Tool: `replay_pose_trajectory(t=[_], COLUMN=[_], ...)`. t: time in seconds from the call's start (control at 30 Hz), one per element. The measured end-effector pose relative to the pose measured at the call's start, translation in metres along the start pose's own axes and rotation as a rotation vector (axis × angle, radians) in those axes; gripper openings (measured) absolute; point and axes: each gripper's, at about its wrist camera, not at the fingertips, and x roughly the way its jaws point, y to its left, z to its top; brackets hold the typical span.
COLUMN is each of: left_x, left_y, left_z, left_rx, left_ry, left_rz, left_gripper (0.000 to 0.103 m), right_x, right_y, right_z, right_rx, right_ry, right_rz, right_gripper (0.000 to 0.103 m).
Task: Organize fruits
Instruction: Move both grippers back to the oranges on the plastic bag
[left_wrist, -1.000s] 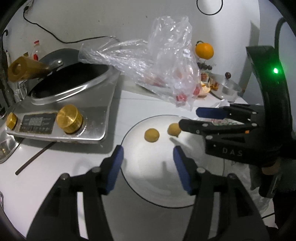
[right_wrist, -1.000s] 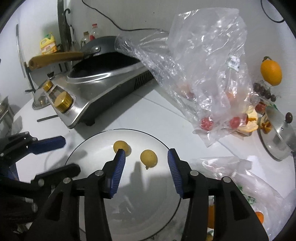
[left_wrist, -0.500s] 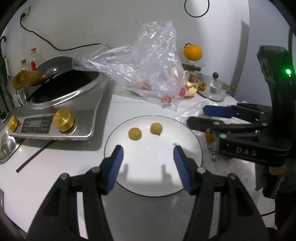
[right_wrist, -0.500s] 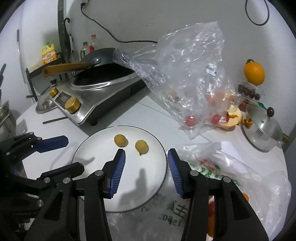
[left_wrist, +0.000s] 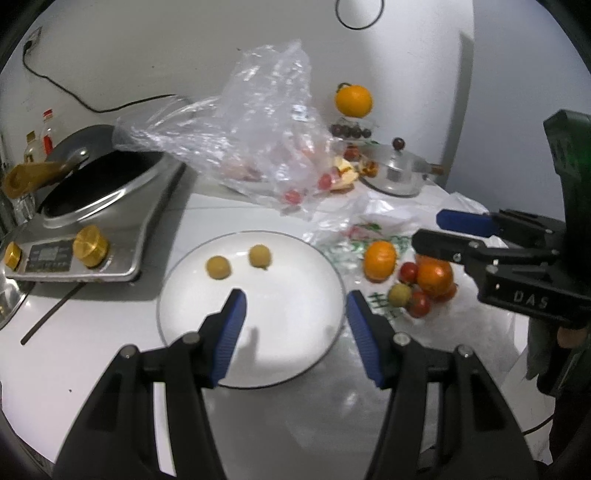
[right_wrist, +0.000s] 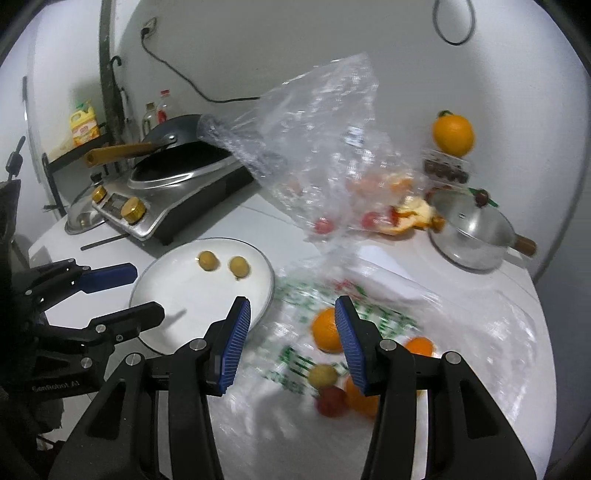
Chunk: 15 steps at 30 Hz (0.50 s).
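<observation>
White plate (left_wrist: 295, 354) carries two yellow fruits (left_wrist: 218, 267). Both our tongs, left (left_wrist: 293, 320) and right (right_wrist: 291, 334), gape empty; only our right view shows the yellow bottle (right_wrist: 84, 127).

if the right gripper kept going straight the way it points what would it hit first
Probably the orange on the printed bag: it lies between the open right gripper fingers, just ahead. Depth is unclear through the blur.

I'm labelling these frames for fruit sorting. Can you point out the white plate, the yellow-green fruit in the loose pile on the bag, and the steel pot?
white plate (left_wrist: 295, 325): left wrist view, bare centre.
yellow-green fruit (left_wrist: 399, 294): left wrist view, middle of its skin.
steel pot (right_wrist: 471, 236): right wrist view, lid.
</observation>
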Motion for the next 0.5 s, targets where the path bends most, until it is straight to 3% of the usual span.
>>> replay_pose_trajectory(t=[0.5], left_x=[0.010], left_y=[-0.045], left_z=[0.003], left_rx=[0.065], left_ry=[0.028], left_rz=[-0.010], left_gripper=[0.058], right_x=[-0.007], right_y=[-0.049], right_z=[-0.040], right_rx=[0.086], right_ry=[0.036], right_rz=[-0.011], right_gripper=[0.050])
